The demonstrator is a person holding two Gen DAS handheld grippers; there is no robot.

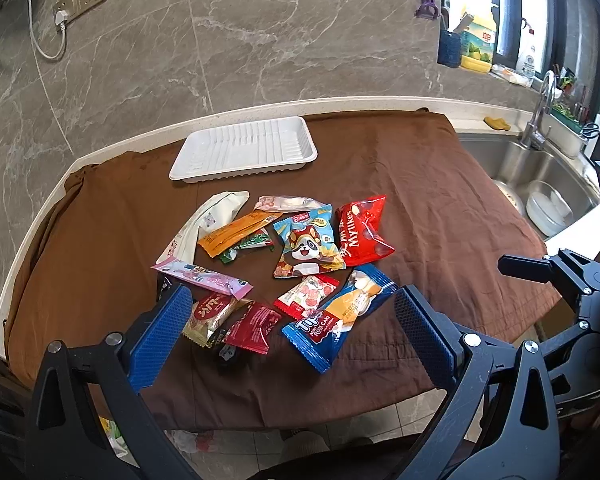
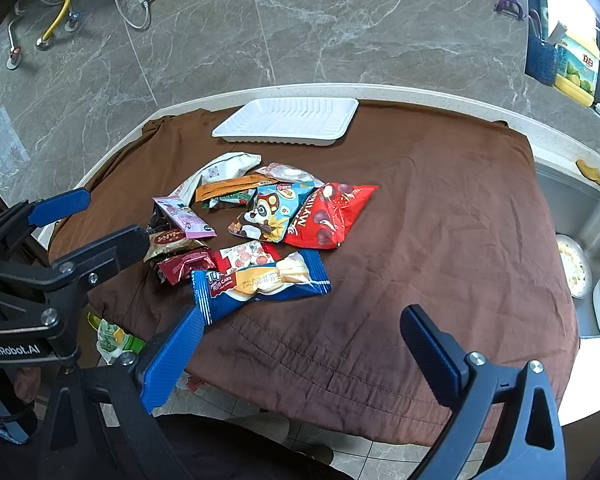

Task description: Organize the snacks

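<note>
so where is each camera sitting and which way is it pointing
Left wrist: rides the left gripper, above the near edge of the brown cloth, facing the marble wall across the snack pile and white tray; shows its own open blue fingers, with the right gripper at far right.
Right wrist: rides the right gripper, further right, facing the same way; shows its own open fingers, with the left gripper at left.
Shared: tray, cloth, the blue roll cake pack, the red Mylikes bag and the sink.

Bright daylight enters from the window (image 1: 572, 20) at right, glaring there; sharp centre, fisheye-bent, dark-vignetted edges.
</note>
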